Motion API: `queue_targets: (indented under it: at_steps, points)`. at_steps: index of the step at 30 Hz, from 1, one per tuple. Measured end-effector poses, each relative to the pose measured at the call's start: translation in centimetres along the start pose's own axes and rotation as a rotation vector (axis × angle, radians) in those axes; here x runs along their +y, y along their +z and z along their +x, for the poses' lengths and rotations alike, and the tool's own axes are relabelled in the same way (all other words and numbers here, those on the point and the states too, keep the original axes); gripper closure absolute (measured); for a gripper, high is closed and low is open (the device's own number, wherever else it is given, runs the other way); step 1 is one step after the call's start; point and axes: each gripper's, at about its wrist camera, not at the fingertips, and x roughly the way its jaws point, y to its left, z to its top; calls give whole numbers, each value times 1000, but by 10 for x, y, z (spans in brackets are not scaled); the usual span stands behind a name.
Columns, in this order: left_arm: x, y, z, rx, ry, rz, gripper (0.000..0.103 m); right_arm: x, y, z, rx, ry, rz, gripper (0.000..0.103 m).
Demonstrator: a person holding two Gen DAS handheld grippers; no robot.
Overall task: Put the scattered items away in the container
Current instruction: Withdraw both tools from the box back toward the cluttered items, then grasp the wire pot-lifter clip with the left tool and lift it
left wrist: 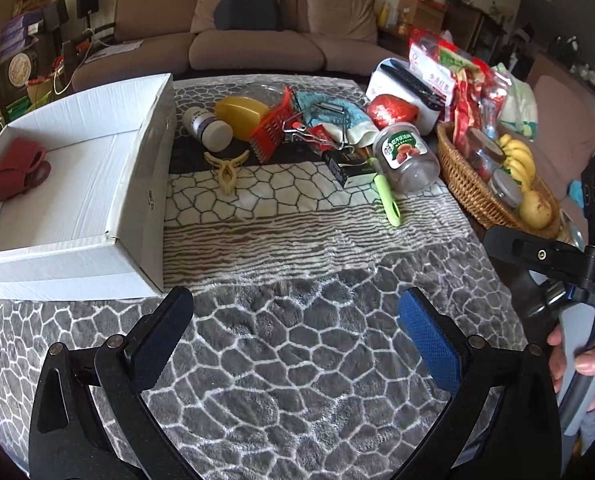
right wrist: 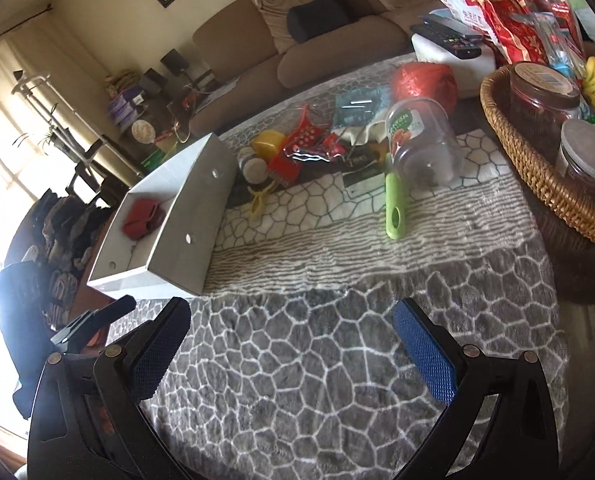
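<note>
Both grippers, left [left wrist: 295, 344] & right [right wrist: 293, 354], wide open, empty, over table [left wrist: 297, 360]; white box [left wrist: 97, 208] holds red pouch [left wrist: 15, 168].

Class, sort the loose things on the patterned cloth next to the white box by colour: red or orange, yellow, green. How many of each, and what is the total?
Red or orange: 2, the orange brush and the red foil ball.
Yellow: 2, the yellow container and the pale yellow clip.
Green: 1, the green-handled peeler.
Total: 5
</note>
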Motion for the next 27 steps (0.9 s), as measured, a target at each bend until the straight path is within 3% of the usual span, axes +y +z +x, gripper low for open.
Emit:
queue_targets:
  at_steps: [6,15,22,27]
  points:
    - [-7,23,42,24,4,19,0,-23,12,27,-29,-29,21,0]
    - [-8,96,110,10,64,31,0,-39,30,64,-56,-62,-2,0]
    - [-12,137,170,8,76,11,0,-38,41,68,-26,-101,-41,0]
    - [-27,151,193,-6,67,36,0,-39,38,78,28,-71,-34,0]
